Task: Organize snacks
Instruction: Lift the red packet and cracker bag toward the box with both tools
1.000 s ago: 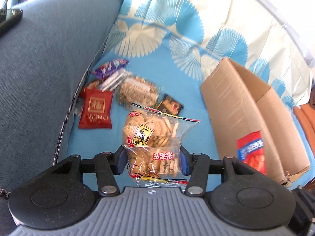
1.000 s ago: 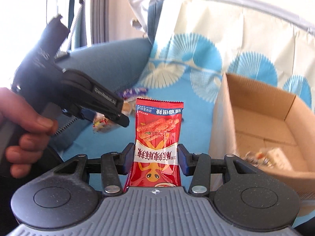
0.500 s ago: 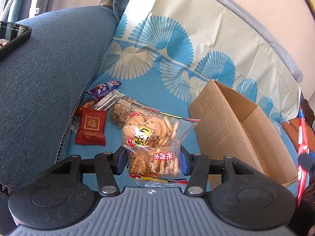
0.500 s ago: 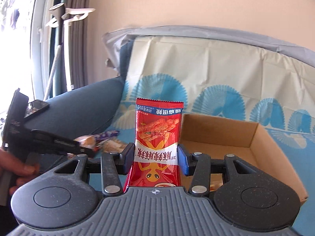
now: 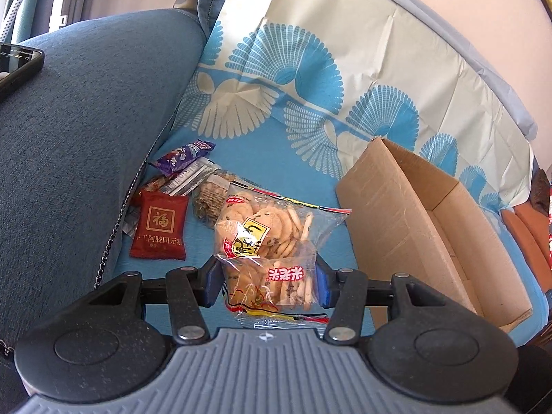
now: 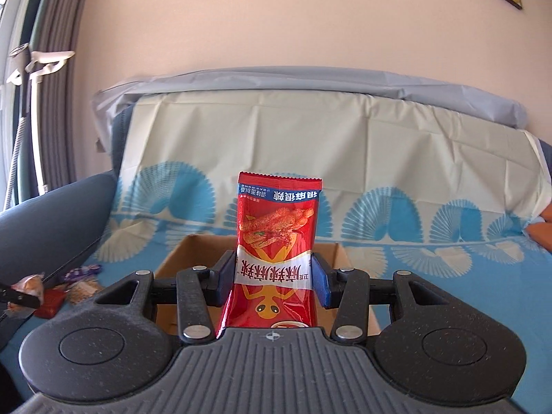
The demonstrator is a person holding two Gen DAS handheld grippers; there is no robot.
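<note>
A red snack packet (image 6: 276,258) is gripped in the right gripper (image 6: 272,279) above the cardboard box (image 6: 186,252); a cracker bag (image 5: 265,255) is gripped in the left gripper (image 5: 265,279). Release into the box seems due next.

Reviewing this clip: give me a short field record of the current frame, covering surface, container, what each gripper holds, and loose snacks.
surface: sofa seat under a blue fan-print cover
container: open cardboard box on the seat
left gripper: shut on a clear cracker bag
right gripper: shut on a red snack packet, upright in front of the box
loose snacks: dark red packet, purple packet, a few more by the armrest
other: phone on the armrest
</note>
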